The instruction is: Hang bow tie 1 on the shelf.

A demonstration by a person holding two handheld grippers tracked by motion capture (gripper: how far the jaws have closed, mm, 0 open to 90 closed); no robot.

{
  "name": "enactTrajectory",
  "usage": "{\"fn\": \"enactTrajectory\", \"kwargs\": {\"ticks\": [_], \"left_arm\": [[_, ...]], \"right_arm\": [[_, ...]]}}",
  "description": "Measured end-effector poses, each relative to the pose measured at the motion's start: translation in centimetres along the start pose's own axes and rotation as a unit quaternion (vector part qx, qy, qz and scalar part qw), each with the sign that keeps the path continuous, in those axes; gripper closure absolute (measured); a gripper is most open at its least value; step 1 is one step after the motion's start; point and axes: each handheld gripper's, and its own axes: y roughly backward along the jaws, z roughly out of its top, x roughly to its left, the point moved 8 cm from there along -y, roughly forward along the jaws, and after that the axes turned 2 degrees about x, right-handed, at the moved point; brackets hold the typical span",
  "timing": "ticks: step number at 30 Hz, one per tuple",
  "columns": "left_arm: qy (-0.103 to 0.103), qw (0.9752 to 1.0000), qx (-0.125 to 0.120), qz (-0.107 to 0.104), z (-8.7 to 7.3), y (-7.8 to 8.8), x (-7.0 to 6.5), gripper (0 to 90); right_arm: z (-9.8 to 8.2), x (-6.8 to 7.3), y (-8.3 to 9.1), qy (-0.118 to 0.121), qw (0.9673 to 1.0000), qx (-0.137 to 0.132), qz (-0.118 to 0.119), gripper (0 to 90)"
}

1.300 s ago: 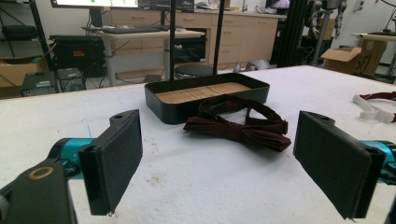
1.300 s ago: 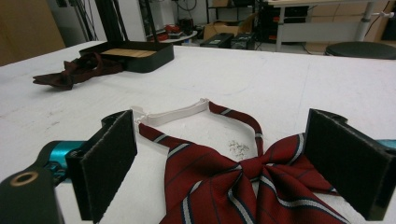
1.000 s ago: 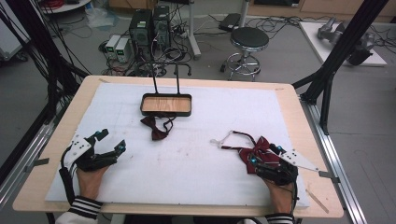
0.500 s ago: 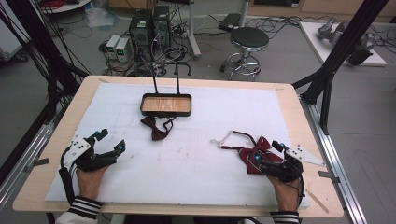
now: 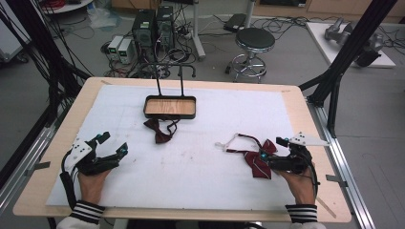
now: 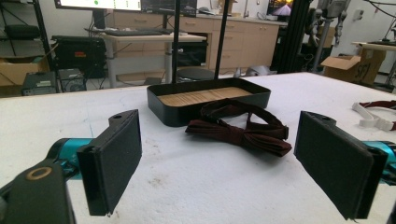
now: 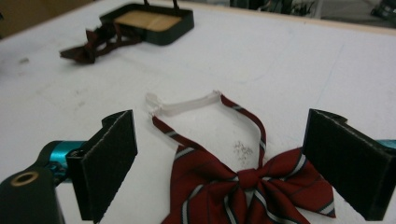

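Red striped bow tie [image 5: 258, 160] lies flat on tabletop [image 5: 200, 162], white strap looped away, right-near area.

Bright even light, soft shadows, perhaps slightly blurred

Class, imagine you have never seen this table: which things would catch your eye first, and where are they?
The red striped bow tie with a white strap lies at the table's right, between the open jaws of the right gripper. A dark maroon bow tie lies just in front of the black tray with a wooden floor at the far middle. The left gripper rests open at the near left.
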Motion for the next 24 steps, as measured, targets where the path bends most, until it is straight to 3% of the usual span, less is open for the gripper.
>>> {"fn": "enactTrajectory", "kwargs": {"ticks": [4,7,14,18,20,21,24], "left_arm": [[0.001,1.0,0.0,0.001,0.0,0.0,0.0,15.4],[0.0,1.0,0.0,0.001,0.0,0.0,0.0,15.5],[0.001,1.0,-0.002,0.002,0.0,0.0,0.0,15.5],[-0.001,1.0,-0.002,0.002,0.0,0.0,0.0,15.5],[-0.001,1.0,-0.002,0.002,0.0,0.0,0.0,15.5],[-0.001,1.0,-0.002,0.002,0.0,0.0,0.0,15.5],[-0.001,1.0,-0.002,0.003,0.0,0.0,0.0,15.5]], "right_arm": [[-0.3,-0.5,-0.6,0.01,0.9991,0.04,0.005,9.3],[-0.4,-0.9,-0.9,0.02,0.9981,0.058,0.01,15.0],[-0.5,-1.8,-1.6,0.036,0.9935,0.108,-0.003,15.0],[-0.5,-1.9,-1.9,0.039,0.9922,0.118,-0.002,16.5],[-1.0,-2.0,-2.3,0.045,0.9892,0.139,-0.007,17.9],[-1.0,-2.0,-2.3,0.045,0.9892,0.139,-0.007,17.9],[-1.6,-2.1,-3.0,0.063,0.9832,0.17,-0.019,19.8]]}}
